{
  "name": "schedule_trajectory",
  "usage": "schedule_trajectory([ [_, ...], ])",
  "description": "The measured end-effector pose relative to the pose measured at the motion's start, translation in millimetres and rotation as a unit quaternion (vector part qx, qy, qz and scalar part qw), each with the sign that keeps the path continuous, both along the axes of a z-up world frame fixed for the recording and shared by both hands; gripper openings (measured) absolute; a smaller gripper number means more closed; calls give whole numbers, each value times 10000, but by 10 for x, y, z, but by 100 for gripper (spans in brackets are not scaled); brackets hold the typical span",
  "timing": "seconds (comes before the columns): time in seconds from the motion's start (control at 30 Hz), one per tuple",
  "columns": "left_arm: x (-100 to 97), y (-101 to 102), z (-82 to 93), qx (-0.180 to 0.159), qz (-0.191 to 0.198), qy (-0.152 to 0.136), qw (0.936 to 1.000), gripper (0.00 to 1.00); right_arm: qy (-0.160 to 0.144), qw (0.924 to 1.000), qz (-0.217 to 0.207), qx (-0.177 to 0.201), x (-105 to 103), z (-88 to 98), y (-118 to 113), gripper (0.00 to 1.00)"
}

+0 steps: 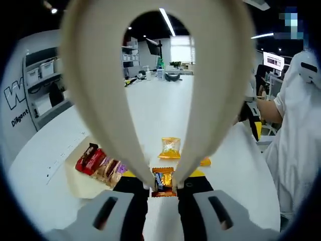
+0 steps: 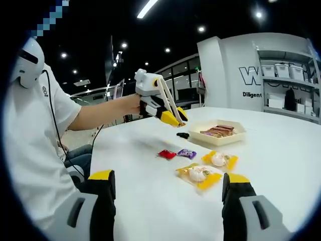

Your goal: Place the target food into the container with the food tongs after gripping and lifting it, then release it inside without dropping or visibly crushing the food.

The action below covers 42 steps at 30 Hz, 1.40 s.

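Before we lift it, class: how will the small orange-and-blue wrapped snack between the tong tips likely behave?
The small orange-and-blue wrapped snack probably weighs little, being tiny beside the cream plastic food tongs. Its glossy wrapper may slip between the smooth tips. Its crimped ends look floppy, so gripping the middle seems safer.

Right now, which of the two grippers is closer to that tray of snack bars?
The left gripper. It holds the tongs just beside the tray, a small wrapped snack pinched at their tips. The right gripper sits further back, behind the yellow packets.
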<state>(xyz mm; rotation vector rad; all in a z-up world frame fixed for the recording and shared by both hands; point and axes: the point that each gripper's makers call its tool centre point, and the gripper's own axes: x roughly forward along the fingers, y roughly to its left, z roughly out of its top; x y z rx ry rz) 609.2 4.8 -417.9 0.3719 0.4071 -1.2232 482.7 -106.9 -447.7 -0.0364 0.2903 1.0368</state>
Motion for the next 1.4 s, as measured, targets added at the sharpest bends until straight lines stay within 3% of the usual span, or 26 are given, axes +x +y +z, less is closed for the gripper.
schedule_trajectory([
  [0.33, 404, 116, -61, 278, -12, -133, 9995, 19, 14, 10000, -32, -12, 26, -2, -22, 88],
  [0.87, 1028, 282, -178, 400, 85, -208, 9989, 19, 88, 9999, -119, -56, 81, -51, -73, 88],
  [1.4, 1333, 339, -450, 796, -209, -326, 9961, 19, 168, 9996, -202, -112, 134, -103, -135, 88],
])
